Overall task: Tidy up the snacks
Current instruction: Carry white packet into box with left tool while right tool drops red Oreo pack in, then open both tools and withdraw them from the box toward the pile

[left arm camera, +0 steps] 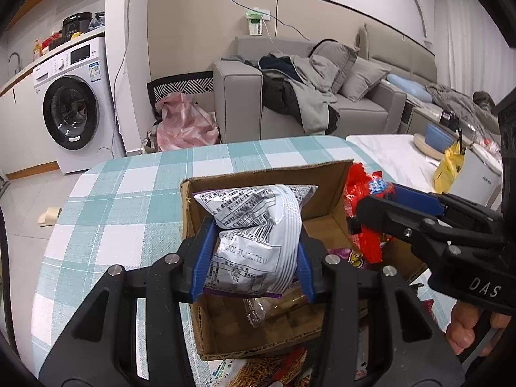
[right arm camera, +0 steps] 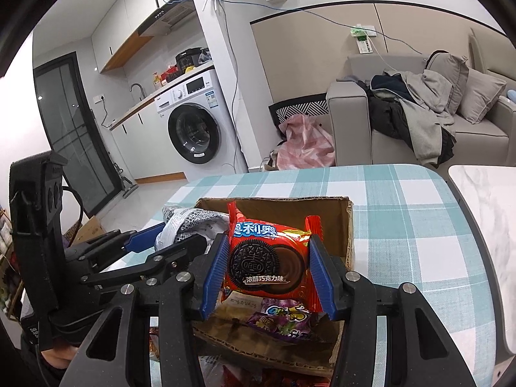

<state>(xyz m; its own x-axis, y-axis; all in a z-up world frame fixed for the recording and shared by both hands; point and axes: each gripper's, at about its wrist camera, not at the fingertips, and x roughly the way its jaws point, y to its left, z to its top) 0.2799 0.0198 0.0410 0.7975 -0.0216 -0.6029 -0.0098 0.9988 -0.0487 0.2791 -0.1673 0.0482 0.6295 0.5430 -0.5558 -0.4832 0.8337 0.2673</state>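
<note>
My left gripper (left arm camera: pixel 253 259) is shut on a silver snack bag (left arm camera: pixel 254 232) with black print, held over the open cardboard box (left arm camera: pixel 325 174) on the checked table. My right gripper (right arm camera: pixel 267 266) is shut on a red Oreo packet (right arm camera: pixel 269 258), also above the cardboard box (right arm camera: pixel 329 203). In the left wrist view the right gripper (left arm camera: pixel 361 216) comes in from the right with the red Oreo packet (left arm camera: pixel 361 193). In the right wrist view the left gripper (right arm camera: pixel 164 238) and its silver snack bag (right arm camera: pixel 190 222) show at the left. Inside the box lie a purple candy packet (right arm camera: pixel 283 319) and a clear wrapper (left arm camera: pixel 258 312).
The teal checked tablecloth (left arm camera: pixel 129 200) covers the table. More snack packets (left arm camera: pixel 258 371) lie in front of the box. A white marble table (left arm camera: pixel 396 154) at the right carries a yellow bag (left arm camera: pixel 448 167), a white appliance and a blue bowl. Sofa and washing machine (left arm camera: pixel 71 106) stand behind.
</note>
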